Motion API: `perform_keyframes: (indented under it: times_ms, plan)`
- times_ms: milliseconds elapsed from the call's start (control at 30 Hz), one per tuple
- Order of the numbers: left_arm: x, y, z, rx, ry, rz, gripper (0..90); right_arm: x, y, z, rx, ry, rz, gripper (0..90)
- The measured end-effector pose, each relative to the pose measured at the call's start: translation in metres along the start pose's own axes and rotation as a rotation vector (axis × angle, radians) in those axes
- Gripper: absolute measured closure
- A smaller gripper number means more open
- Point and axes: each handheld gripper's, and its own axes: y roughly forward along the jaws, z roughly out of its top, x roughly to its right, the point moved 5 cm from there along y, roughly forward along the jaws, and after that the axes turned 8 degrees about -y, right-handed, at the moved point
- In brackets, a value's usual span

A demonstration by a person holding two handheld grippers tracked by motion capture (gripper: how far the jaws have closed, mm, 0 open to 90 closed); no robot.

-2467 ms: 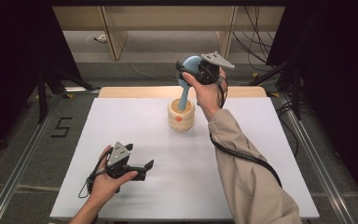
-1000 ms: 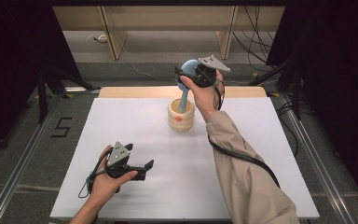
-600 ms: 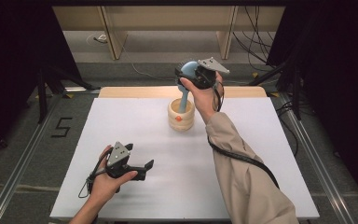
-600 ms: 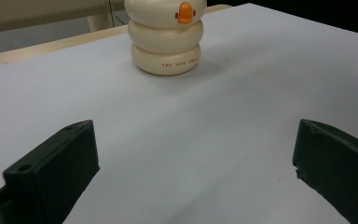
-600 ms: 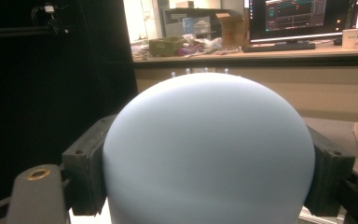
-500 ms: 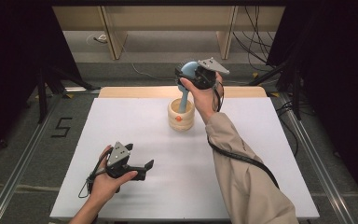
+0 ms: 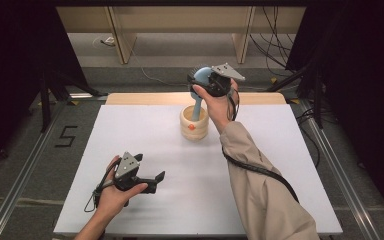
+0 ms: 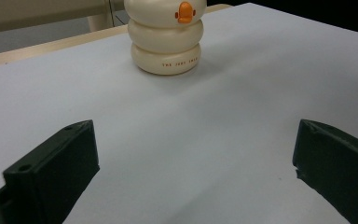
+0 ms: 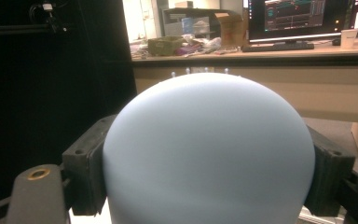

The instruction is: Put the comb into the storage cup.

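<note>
High view: right claw (image 7: 206,81) clamps the blue brush (image 7: 201,77) head, its handle standing in the cream holder (image 7: 194,124) at the bench (image 7: 130,135) back. Tilting could topple the holder. Left claw (image 7: 152,178) rests open, idle.

A "5" marks the floor (image 7: 66,136) (holder (image 8: 166,41) lettering unreadable).

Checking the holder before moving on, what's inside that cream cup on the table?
The blue brush stands handle-down inside the cream cup, its head clamped by the right tongs. The cup's wall hides the handle's lower end and anything else inside.
</note>
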Motion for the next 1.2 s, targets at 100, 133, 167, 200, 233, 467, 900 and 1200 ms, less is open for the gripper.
perform_keyframes:
  times_ms: [100,133,167,200,233,467,900,1200]
  plan:
    - [0.0,0.0,0.0,0.0,0.0,-0.001,0.0,0.0,0.0,-0.001,0.001,0.001,0.002,20.5]
    - [0.0,0.0,0.0,-0.001,0.001,0.0,0.0,0.0,0.0,-0.001,0.002,-0.001,0.0,20.5]
    - [0.0,0.0,0.0,-0.001,0.001,0.0,0.0,0.0,0.0,-0.001,0.002,-0.001,0.0,20.5]
    - [0.0,0.0,0.0,-0.001,0.001,-0.002,0.0,0.0,0.001,-0.001,0.002,-0.002,-0.001,20.5]
    - [0.0,0.0,0.0,-0.001,0.002,-0.002,0.0,0.0,0.001,-0.001,0.002,-0.002,-0.001,20.5]
    - [0.001,0.0,0.0,-0.001,0.002,-0.002,0.0,-0.001,0.002,-0.004,-0.005,-0.006,0.001,20.5]
    - [0.001,0.0,0.0,-0.002,0.003,-0.002,0.0,-0.002,0.003,-0.011,-0.014,-0.007,0.003,20.5]
    - [0.001,0.0,0.0,-0.002,0.005,-0.003,0.0,-0.003,0.003,-0.015,-0.021,-0.014,0.005,20.5]
